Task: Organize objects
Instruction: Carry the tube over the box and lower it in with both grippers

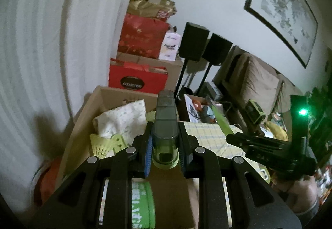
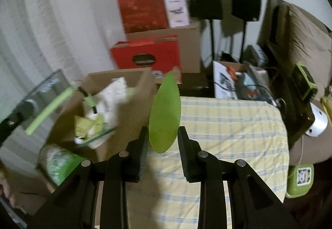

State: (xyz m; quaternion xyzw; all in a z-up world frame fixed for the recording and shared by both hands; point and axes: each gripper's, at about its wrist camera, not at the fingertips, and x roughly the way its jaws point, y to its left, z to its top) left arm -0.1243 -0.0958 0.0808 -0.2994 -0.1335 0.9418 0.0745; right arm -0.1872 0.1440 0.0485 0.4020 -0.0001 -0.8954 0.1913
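**Holdings at the bedside: two items in hand, one open box**

Bed (image 2: 228,125), one, under a yellow checked sheet with blue lines; bare where the sheet shows.

Cardboard box (image 1: 87,117), one, open-topped, just beside the bed. It holds a white printed cloth (image 1: 122,119), soft and bunched, and at least one yellow-green shuttlecock (image 1: 99,146) (a second cannot be made out). Against its near side stands a green-labelled canister (image 2: 60,162), partly hidden.

Stacked cartons by the wall: two red boxes (image 2: 147,56), with brown cardboard between and above them. Two black speakers on stands (image 1: 195,42) beside them.

Left gripper (image 1: 165,144), clenched on a smoky translucent case (image 1: 166,117) with a green base: a long, narrow, rigid plastic piece, held near its base and pointing out over the box. Probably light and smooth, so apt to slide along the pads; a hold nearer mid-length would steady it. Contents cannot be told.

Right gripper (image 2: 162,141), grasping a flat green leaf-shaped piece (image 2: 165,112), upright above the bed's near edge, its lower tip between the jaws. Judged thin, stiff plastic and very light; only its thin edges give a hold, and it may pivot when tilted. The left view shows it raised to the right of the box.

Count in hand: two, one per gripper. Neither is yet in the box.
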